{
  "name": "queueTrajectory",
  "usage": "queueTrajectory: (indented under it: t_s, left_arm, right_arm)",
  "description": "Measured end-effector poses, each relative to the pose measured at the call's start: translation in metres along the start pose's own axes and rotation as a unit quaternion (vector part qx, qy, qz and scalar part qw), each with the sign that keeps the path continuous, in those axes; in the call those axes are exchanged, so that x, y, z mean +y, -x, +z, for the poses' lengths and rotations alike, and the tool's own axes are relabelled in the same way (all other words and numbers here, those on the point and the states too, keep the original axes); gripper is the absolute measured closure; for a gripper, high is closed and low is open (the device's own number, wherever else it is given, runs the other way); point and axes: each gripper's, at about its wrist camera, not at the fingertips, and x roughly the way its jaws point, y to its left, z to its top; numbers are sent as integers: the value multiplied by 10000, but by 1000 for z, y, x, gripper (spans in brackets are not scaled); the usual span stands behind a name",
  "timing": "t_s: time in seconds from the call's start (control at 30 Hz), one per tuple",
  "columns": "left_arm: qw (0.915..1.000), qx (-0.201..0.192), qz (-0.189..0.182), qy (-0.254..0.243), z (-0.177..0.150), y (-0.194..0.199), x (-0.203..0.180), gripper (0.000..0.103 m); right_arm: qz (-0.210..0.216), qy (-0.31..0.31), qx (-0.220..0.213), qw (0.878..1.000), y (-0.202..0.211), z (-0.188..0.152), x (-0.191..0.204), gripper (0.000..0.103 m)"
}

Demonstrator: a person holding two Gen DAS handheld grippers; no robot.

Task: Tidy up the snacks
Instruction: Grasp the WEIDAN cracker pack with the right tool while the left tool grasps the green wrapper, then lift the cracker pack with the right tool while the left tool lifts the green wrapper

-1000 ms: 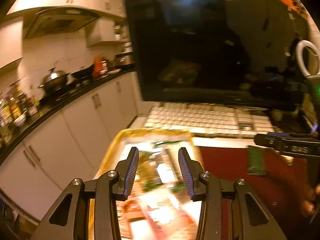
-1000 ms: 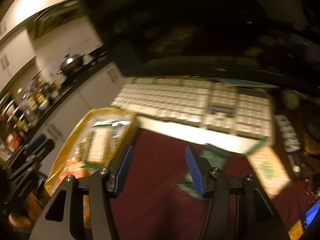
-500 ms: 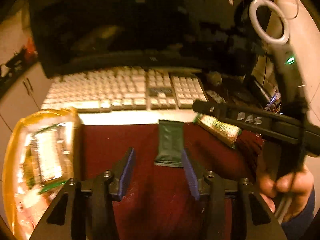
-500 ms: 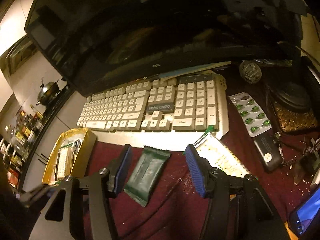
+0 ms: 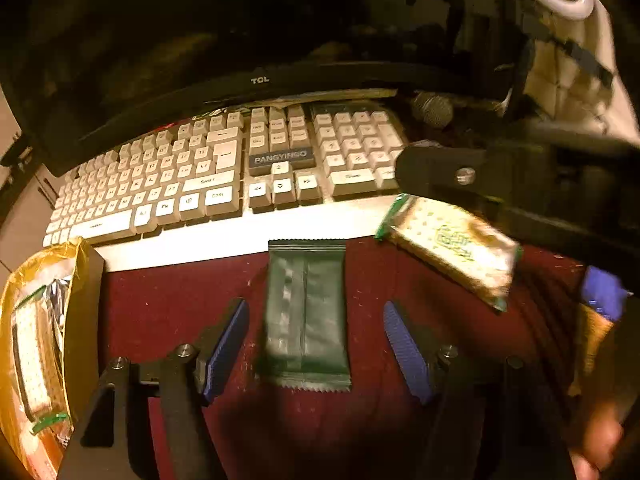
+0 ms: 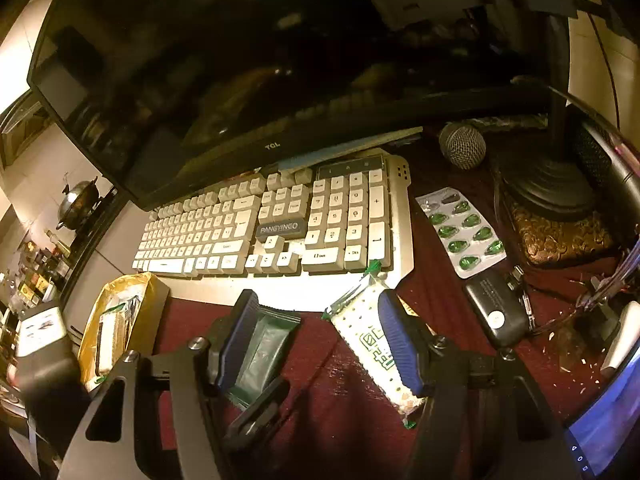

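The left hand-held gripper point(image 5: 316, 344) is opening, its pads astride but clear of the dark green snack packet point(image 5: 306, 312) lying flat on the red-covered desk point(image 5: 160, 304). The right hand-held gripper point(image 6: 320, 336), also opening, grasps nothing; the white-and-green snack bar point(image 6: 368, 340) lies under its right finger. A gold box point(image 5: 86, 300) of snacks stands at left, beside the keyboard point(image 5: 224, 176).

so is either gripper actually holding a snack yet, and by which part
No. The left gripper, jaws opening, straddles the dark green packet without touching; the right gripper, also opening, grips nothing.
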Motion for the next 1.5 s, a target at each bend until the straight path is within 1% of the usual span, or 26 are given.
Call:
queueTrajectory:
  t_s: [0.03, 0.13, 0.17, 0.2, 0.23, 0.27, 0.3, 0.33, 0.5, 0.63, 0.73, 0.8, 0.87, 0.97, 1.0, 1.03, 1.1, 1.13, 1.17, 1.2, 1.3, 1.4, 1.5]
  left_arm:
    - [10000, 7, 67, 30, 1, -4, 0, 30]
    - [9999, 48, 111, 97, 3, -11, 3, 30]
    - [9998, 74, 147, 101, 2, -14, 4, 31]
    - [9998, 98, 171, 96, 1, -17, 5, 35]
    - [9998, 57, 117, 137, 1, -18, 7, 41]
    - [9998, 53, 99, 151, 1, -18, 8, 49]
    - [9998, 51, 81, 168, 1, -18, 9, 55]
    - [9998, 38, 91, 171, 1, -18, 10, 56]
    - [9996, -49, 186, 230, -5, -11, 18, 56]
    - [9987, -347, 212, 315, -6, 8, 27, 56]
    - [9974, -546, 285, 365, -6, 15, 33, 56]
    - [9969, -605, 286, 423, -6, 16, 38, 56]
    - [9959, -699, 299, 485, -6, 17, 42, 56]
    - [9950, -789, 301, 537, -4, 18, 45, 56]
    - [9948, -810, 295, 539, -4, 19, 45, 56]
    - [9945, -837, 297, 549, -4, 19, 46, 56]
    - [9940, -871, 291, 601, -5, 19, 47, 56]
    - [9940, -868, 279, 612, -5, 18, 47, 56]
    - [9939, -868, 266, 625, -5, 18, 47, 56]
    - [9937, -878, 270, 646, -6, 18, 47, 56]
    - [9929, -930, 284, 685, -7, 20, 48, 56]
    - [9921, -989, 302, 703, -7, 22, 49, 56]
    - [9918, -1017, 314, 712, -7, 22, 49, 56]
  right_arm:
    - [-45, -18, 15, 10000, -1, 0, -1, 42]
    - [-76, -32, 40, 10000, -2, 0, -3, 42]
    - [-109, -29, 38, 9999, -3, 0, -4, 42]
    - [-128, -34, 42, 9999, -3, 0, -4, 42]
    - [-124, -41, 49, 9999, -4, 0, -5, 42]
    - [-121, -46, 56, 9999, -4, 0, -6, 42]
    - [-140, -48, 47, 9999, -4, 0, -6, 42]
    - [-185, -44, 29, 9998, -3, 0, -7, 42]
    - [-461, -4, -13, 9989, -4, 1, -13, 41]
    - [-601, 33, 199, 9980, -15, 0, -17, 41]
    - [-861, 154, 329, 9956, -22, -2, -17, 37]
    - [-906, 212, 527, 9943, -28, -5, -19, 36]
    - [-1008, 361, 716, 9917, -34, -9, -17, 35]
    - [-1182, 667, 866, 9870, -39, -16, -9, 34]
    - [-1242, 866, 892, 9844, -41, -20, -3, 34]
    - [-1321, 1004, 916, 9819, -43, -23, 1, 35]
    - [-1555, 1370, 979, 9734, -48, -32, 12, 39]
    - [-1576, 1441, 940, 9724, -48, -34, 15, 46]
    - [-1526, 1458, 940, 9730, -47, -35, 17, 54]
    - [-1417, 1419, 956, 9750, -47, -36, 18, 56]
    - [-1273, 1318, 931, 9787, -45, -36, 17, 57]
    - [-1012, 1189, 919, 9835, -43, -37, 19, 57]
    - [-898, 1094, 942, 9854, -42, -38, 23, 57]
